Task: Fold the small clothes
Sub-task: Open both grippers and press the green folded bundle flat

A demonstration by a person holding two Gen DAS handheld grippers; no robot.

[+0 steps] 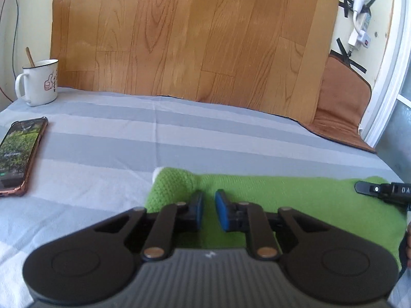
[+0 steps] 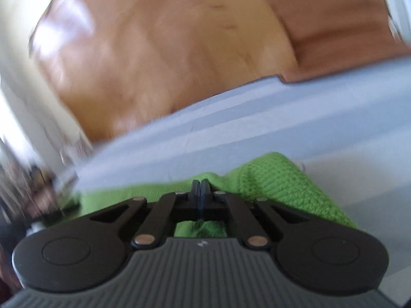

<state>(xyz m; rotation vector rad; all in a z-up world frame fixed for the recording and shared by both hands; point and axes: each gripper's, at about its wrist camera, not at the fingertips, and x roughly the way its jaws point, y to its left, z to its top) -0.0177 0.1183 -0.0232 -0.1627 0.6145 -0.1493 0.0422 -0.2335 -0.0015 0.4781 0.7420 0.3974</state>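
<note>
A small green knitted garment (image 1: 295, 197) lies on the grey striped cloth (image 1: 128, 138), with a folded-up sleeve (image 1: 174, 184) at its left end. My left gripper (image 1: 208, 209) hovers over the garment just right of that sleeve, its blue pads apart with nothing between them. My right gripper (image 2: 201, 187) has its pads pressed together low over the green garment (image 2: 277, 184); the view is blurred and whether fabric is pinched between them cannot be told. Part of the right gripper shows at the far right of the left wrist view (image 1: 385, 191).
A phone (image 1: 21, 154) lies at the left on the cloth. A white mug (image 1: 38, 82) with a stick stands at the back left. A wood-pattern board (image 1: 192, 38) leans behind. A brown mat (image 1: 341, 102) sits at the back right.
</note>
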